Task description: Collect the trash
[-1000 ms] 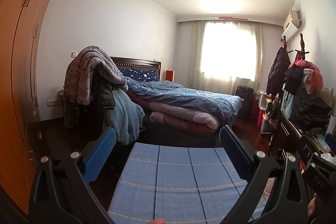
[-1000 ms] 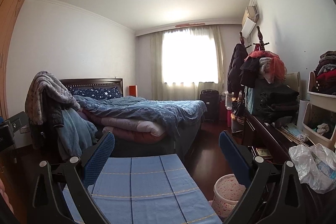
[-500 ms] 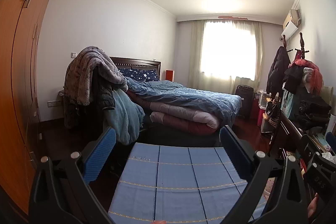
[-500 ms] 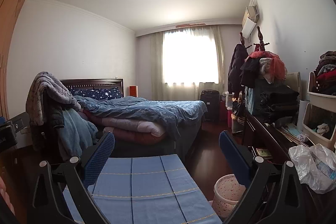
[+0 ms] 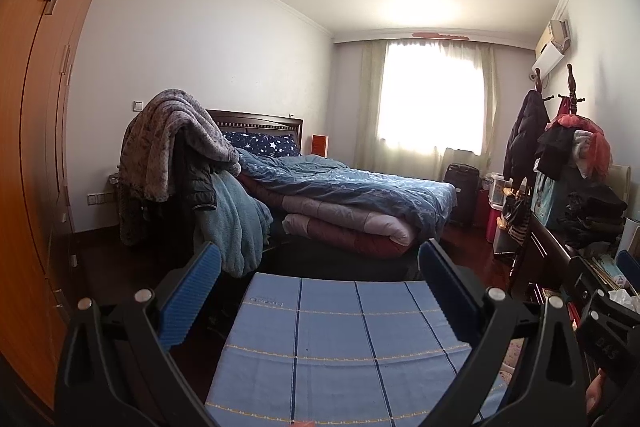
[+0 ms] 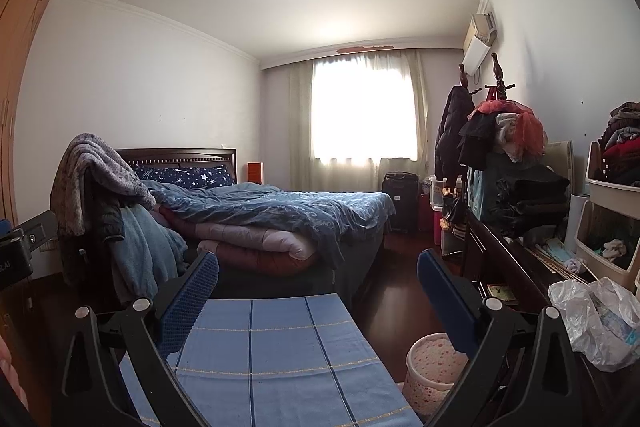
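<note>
A small pink patterned waste bin (image 6: 434, 371) stands on the dark floor at the lower right of the right wrist view, partly behind my right finger. A crumpled clear plastic bag (image 6: 596, 319) lies on the dark dresser at the right edge. My left gripper (image 5: 318, 283) is open and empty, held above a blue checked cloth (image 5: 340, 339). My right gripper (image 6: 318, 285) is open and empty above the same cloth (image 6: 272, 351), left of the bin. No loose trash shows on the cloth.
A bed with blue bedding (image 5: 352, 195) fills the middle of the room. A chair draped with blankets (image 5: 176, 155) stands left. A dark dresser piled with clothes (image 6: 516, 203) runs along the right wall. A wooden wardrobe (image 5: 32, 131) is at the left.
</note>
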Demonstrator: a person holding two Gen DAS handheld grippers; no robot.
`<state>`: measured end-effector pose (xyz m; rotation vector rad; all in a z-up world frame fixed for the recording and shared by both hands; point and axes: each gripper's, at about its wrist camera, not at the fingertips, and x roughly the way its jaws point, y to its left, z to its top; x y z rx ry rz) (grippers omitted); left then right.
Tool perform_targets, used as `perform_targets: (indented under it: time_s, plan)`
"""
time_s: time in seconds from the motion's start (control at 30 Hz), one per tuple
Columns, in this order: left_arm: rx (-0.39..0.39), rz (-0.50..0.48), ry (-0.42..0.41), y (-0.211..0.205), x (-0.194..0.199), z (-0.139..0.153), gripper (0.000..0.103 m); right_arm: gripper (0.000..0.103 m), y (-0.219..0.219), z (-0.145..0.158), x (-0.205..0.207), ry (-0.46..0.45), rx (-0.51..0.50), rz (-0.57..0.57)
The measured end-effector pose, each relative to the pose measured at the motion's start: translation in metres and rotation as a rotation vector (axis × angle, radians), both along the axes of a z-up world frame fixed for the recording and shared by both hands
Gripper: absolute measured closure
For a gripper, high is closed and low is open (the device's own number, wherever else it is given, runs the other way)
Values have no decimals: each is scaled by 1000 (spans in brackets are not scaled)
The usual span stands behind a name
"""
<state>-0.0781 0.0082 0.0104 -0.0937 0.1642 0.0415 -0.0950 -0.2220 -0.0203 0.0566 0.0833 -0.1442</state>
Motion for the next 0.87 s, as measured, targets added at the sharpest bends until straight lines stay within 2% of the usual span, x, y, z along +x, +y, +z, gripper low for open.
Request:
perform_targets:
  time_s: [0.37,0.63,0.7,0.77,0.87]
  plan:
    - [-13,-34,-5,3,0,-2,3,4,-4,3,1,15,-9,5]
    - [23,-27,-9,-3,12,-6,3,4,-11,-5,13,48,-3,7]
    - [18,-16,23,-3,25,-14,3,4,-14,-13,27,92,18,36]
    - [8,-15,99,0,49,-32,3,4,-17,-23,42,144,38,56]
    - [-8,-13,257,2,98,-74,3,4,-26,-60,91,294,79,76]
